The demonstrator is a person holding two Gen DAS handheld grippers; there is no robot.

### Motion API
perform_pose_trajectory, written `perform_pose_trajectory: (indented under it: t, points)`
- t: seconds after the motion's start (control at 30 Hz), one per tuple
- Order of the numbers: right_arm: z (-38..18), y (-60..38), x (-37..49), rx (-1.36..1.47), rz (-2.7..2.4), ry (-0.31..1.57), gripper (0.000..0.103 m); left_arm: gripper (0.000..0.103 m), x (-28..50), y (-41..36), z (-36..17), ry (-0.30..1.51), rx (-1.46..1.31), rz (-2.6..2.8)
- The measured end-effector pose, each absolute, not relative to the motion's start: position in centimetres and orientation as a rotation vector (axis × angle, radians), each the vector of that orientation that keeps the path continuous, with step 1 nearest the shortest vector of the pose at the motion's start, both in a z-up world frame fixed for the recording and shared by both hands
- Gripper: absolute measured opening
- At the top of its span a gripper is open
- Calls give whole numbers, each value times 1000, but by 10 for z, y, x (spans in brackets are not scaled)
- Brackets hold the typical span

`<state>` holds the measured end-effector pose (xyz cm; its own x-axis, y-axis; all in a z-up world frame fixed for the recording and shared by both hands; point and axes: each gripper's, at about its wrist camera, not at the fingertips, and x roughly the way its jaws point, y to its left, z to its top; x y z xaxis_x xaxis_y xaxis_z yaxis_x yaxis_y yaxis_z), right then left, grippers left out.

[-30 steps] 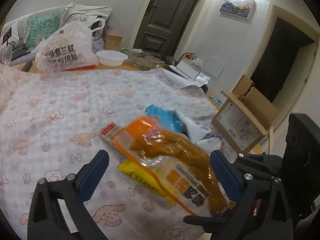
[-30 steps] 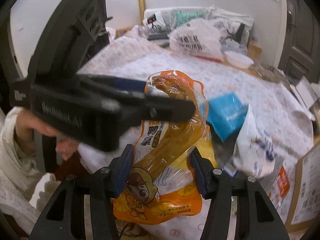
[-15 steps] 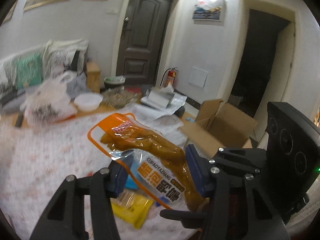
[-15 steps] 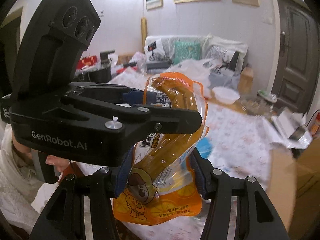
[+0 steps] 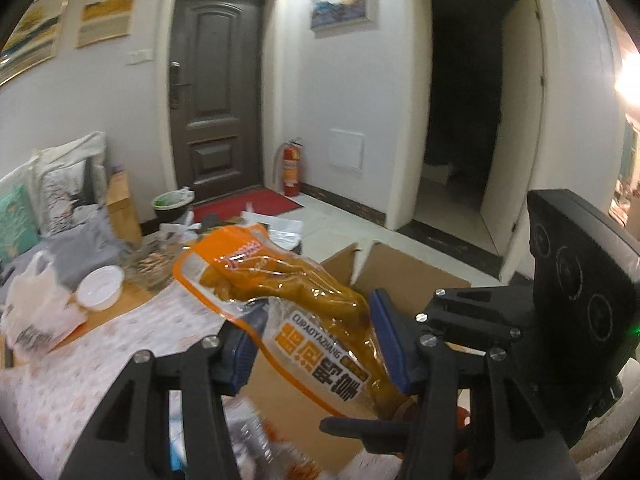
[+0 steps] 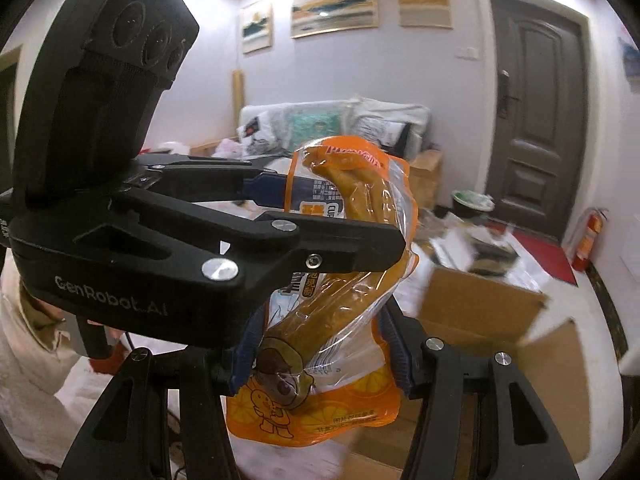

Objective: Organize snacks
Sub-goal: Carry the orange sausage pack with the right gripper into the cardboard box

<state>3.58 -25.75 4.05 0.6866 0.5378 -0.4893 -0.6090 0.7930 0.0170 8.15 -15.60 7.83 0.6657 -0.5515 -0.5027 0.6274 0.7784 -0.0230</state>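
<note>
Orange snack pouch [image 5: 304,312] held in air between both tools, above open cardboard box [image 5: 404,280]. Left gripper [image 5: 316,344] pinching pouch across printed middle, blue pads pressed on both sides after closing in on it. Right gripper [image 6: 320,360] clamped on lower end near cartoon mascot. Readable on pouch: "CURAOYAZHANG" (plus large Chinese characters, upside down). "GenRobot.AI" moulded on side of left tool. Patterned tablecloth [image 5: 80,364] below left.
</note>
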Motion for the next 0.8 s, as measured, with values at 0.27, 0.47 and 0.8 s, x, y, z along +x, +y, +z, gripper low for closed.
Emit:
perform_pose_trajectory:
  t: [0.27, 0.47, 0.8]
  points:
    - [5, -324, 79, -97, 568, 603, 52, 50, 126, -228, 46, 632, 219, -714]
    - [-15, -345, 89, -90, 540, 666, 54, 50, 143, -251, 22, 701, 219, -737]
    - [-15, -335, 85, -138, 479, 688, 60, 68, 145, -251, 12, 720, 239, -708]
